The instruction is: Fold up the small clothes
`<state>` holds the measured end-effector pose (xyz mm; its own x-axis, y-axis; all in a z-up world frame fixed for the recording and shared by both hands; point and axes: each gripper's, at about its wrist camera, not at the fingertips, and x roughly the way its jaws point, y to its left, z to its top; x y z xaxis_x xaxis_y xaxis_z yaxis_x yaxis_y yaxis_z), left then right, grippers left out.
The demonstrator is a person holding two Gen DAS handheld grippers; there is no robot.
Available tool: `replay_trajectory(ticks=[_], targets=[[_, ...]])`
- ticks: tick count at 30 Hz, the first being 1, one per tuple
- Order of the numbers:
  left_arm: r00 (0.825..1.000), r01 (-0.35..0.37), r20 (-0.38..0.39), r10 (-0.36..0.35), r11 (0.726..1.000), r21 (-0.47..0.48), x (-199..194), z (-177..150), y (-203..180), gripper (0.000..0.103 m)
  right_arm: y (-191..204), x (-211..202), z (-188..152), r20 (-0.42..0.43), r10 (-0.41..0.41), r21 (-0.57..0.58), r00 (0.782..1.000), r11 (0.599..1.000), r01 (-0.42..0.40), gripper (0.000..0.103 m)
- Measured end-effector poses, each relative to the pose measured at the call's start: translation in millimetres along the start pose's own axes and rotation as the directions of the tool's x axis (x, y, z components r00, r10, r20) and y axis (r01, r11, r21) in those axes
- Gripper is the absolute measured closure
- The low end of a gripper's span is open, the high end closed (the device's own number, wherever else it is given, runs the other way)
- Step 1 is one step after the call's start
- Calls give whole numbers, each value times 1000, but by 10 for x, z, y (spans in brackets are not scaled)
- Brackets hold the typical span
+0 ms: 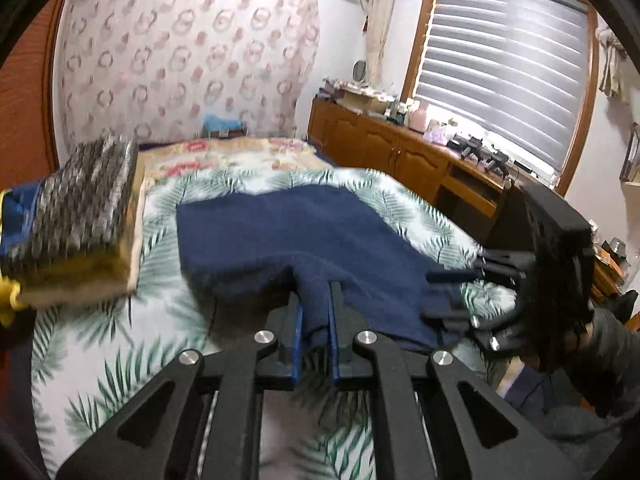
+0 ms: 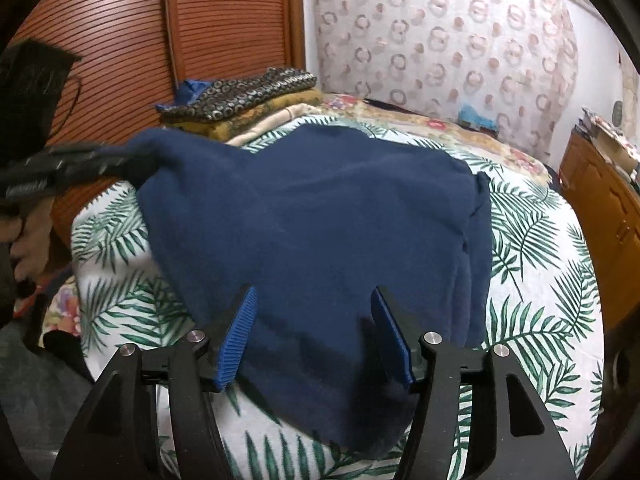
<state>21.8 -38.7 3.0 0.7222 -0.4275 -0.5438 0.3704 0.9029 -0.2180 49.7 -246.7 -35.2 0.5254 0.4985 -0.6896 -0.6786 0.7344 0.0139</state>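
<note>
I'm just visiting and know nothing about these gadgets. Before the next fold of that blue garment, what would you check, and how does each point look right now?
1. Left gripper has a firm pinch on the navy garment: ok, cloth is bunched between its shut fingers.
2. Right gripper has hold of the garment: not ok, its fingers stand open over the cloth.
3. Garment lies flat: not ok, the left corner is lifted and ridged.
4. Stack of folded clothes sits apart from the garment: ok.
5. Leaf-print bedspread offers room around the garment: ok.
6. Which edge of the garment is held: cannot tell.
</note>
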Motion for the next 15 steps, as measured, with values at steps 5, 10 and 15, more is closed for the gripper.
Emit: replay_trajectory(ticks=[5,10,15], targets=[[1000,-8,19,8,1000,2,130,227,118,97,30,-151,46,36,0,2,999,1000,0,40],[999,-15,36,15,1000,-10,169,340,139,97,82,-261,56,55,17,-12,998,1000,-16,35],[998,-30,54,31,999,-15,172,381,165,97,79,-121,9,9,5,-27,1000,1000,-4,35]])
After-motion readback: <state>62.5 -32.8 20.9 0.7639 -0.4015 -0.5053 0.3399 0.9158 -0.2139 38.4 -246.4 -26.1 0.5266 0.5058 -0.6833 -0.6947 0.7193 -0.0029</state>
